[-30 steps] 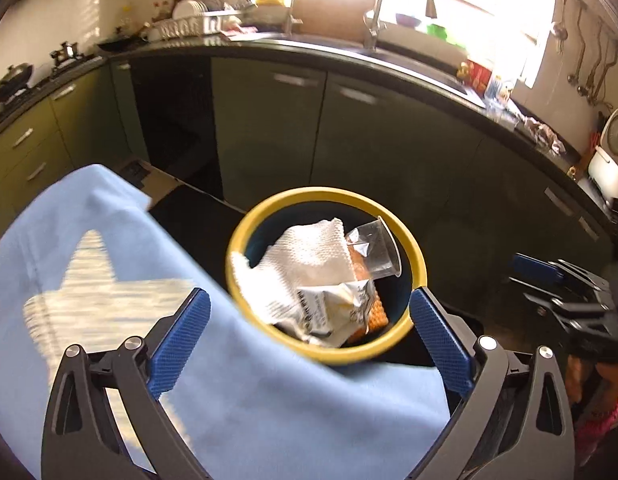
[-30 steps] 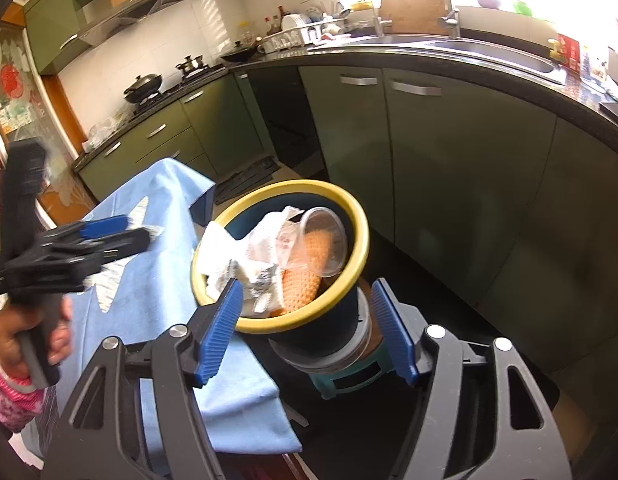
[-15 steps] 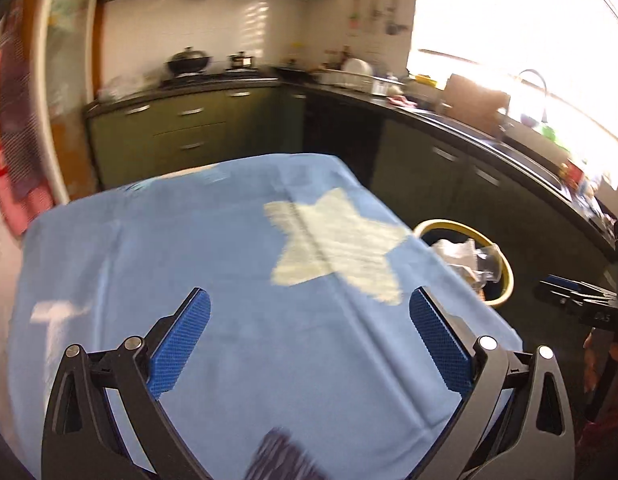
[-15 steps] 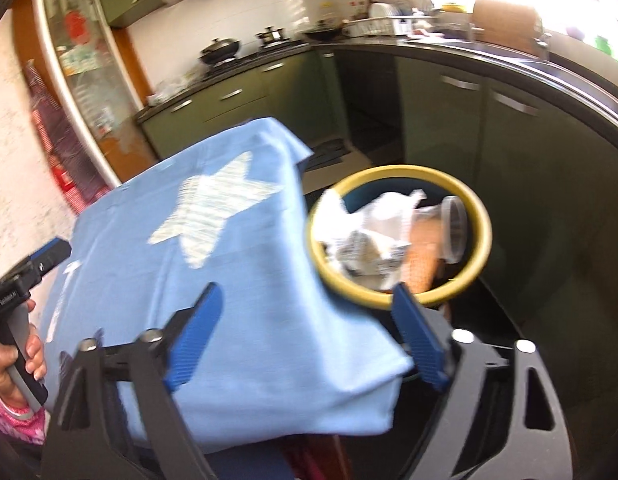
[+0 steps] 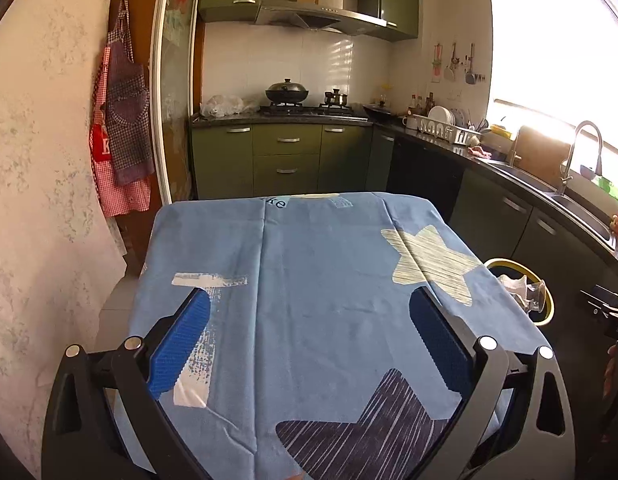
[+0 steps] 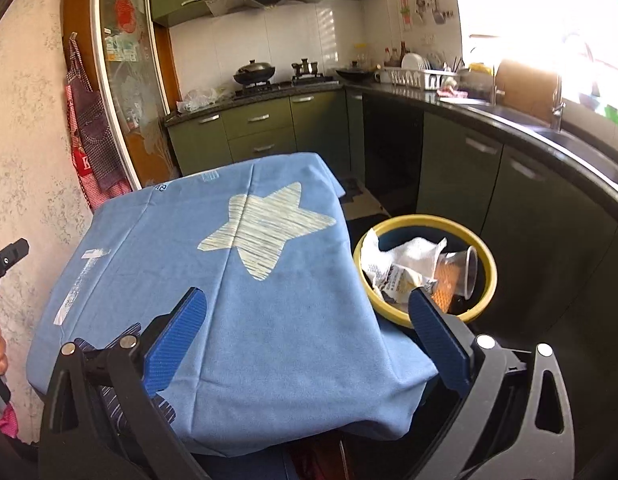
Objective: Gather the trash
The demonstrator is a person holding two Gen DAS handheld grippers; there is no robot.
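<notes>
A yellow-rimmed dark bin (image 6: 487, 256) stands on the floor right of the table. It holds a white cloth (image 6: 413, 254), a crumpled wrapper (image 6: 397, 280), a clear plastic cup (image 6: 467, 270) and an orange item (image 6: 443, 280). The bin also shows at the right in the left wrist view (image 5: 547, 300). The table is covered with a blue star-print cloth (image 5: 329, 300), with no trash on it. My left gripper (image 5: 309, 344) is open and empty above the table. My right gripper (image 6: 307, 340) is open and empty over the table's right edge, beside the bin.
Green kitchen cabinets (image 5: 287, 160) with a dark counter run along the back and right, with a stove, a dish rack (image 5: 445, 126) and a sink tap (image 5: 581, 152). An apron (image 5: 123, 136) hangs on the left wall. The floor between table and cabinets is narrow.
Both grippers have pulled back and up from over the bin. The left one swung left over the table; the bin now lies at its right edge. Both stayed open.
</notes>
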